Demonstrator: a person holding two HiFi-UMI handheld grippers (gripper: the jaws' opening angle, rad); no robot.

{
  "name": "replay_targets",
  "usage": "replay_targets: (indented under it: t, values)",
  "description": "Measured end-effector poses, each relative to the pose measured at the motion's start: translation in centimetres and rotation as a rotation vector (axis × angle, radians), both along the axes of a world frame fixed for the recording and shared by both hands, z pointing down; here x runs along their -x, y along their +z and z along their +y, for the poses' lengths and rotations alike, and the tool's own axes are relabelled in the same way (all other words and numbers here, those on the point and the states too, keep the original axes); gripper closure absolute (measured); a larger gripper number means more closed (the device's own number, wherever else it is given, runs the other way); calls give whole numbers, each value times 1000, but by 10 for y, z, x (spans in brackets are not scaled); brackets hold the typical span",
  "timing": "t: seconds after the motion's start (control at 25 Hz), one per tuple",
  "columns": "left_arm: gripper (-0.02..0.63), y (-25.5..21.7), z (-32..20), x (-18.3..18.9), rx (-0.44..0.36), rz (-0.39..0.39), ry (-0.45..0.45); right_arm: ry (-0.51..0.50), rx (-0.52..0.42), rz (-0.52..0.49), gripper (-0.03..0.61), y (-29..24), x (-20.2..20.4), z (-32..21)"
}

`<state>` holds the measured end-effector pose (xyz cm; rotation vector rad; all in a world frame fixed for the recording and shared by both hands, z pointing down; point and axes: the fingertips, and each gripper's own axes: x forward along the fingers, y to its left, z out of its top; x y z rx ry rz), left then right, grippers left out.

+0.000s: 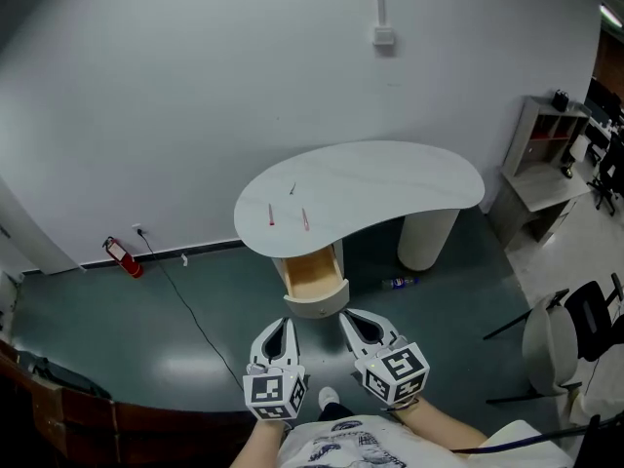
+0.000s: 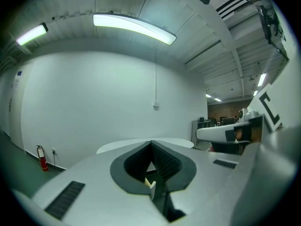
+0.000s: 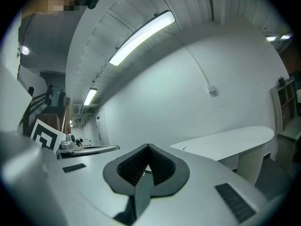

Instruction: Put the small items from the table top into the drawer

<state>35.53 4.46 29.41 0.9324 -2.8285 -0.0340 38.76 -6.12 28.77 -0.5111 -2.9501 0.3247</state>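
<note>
1. White table centre frame, drawer open under its near edge
2. On its left end lie the small items
3. My left gripper and right gripper, bottom centre: jaws together, nothing held

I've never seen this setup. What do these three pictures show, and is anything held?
A person carries two tools: the left hand-held gripper and the right hand-held gripper. One picture comes from a camera on the person's head; the others from cameras riding on each tool. Both pairs of jaws are closed on nothing. Ahead stands a white kidney-shaped table with an open wooden drawer. On it lie two thin red sticks and a small dark piece.
</note>
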Motion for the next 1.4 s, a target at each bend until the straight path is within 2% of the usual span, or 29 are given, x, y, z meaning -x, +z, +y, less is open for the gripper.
replay_targets:
  t: [0.24, 0.6, 1.08, 1.4]
  values:
    - [589, 7, 14, 67, -2, 7, 12, 13, 4, 14, 557, 9, 67, 13]
    - [589, 15, 48, 142, -7, 23, 21, 32, 43, 34, 557, 9, 144, 41]
    - [589, 29, 55, 203, -34, 54, 16, 37, 36, 71, 557, 21, 206, 43]
    - [589, 43, 42, 271, -9, 74, 24, 41, 49, 96, 557, 39, 273, 29]
